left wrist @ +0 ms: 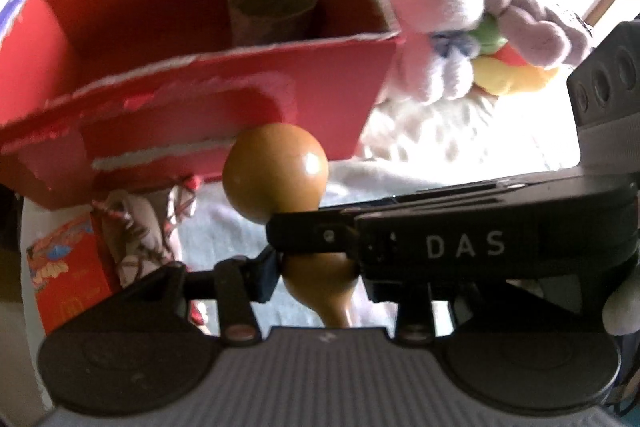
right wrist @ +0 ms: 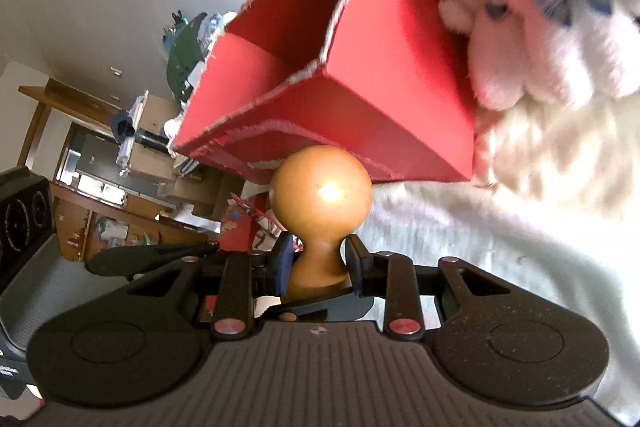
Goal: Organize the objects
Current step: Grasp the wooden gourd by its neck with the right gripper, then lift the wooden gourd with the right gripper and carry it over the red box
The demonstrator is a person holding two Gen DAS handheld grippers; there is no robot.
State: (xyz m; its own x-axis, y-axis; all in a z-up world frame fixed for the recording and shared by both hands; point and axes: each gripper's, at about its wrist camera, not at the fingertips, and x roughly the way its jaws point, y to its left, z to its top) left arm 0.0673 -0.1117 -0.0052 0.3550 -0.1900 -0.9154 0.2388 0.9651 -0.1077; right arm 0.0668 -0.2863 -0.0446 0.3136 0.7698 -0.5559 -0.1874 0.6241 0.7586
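Fleece first: a white fleecy cover (left wrist: pixel 460 147) fills the ground under everything I can see. On it stands a red cardboard box (left wrist: pixel 240 87), open at the top with torn edges, straight ahead and just beyond both sets of tongs. At its right wall leans a pink-and-white plush bunny (left wrist: pixel 436 11) with a blue bow, pressed against the box, and a purple plush bunch of grapes (left wrist: pixel 532 23) lies just right of the bunny.

Now the piece I'm handling: a wooden gourd (right wrist: pixel 320 187), glossy and tan, held in the air just short of the box's near wall, round head pointing at the box. My right tongs (right wrist: pixel 318 263) are pinching its narrow neck, both pads hard against the wood. My left tongs (left wrist: pixel 320 271) sit around its lower bulb. Their left pad (left wrist: pixel 266 277) touches the wood, but the right tool's black body crosses in front and hides the other pad, so I can't tell whether that grip is closed.

Smallest: a brown cardboard tube (left wrist: pixel 272 11) stands upright inside the box, toward the far wall.
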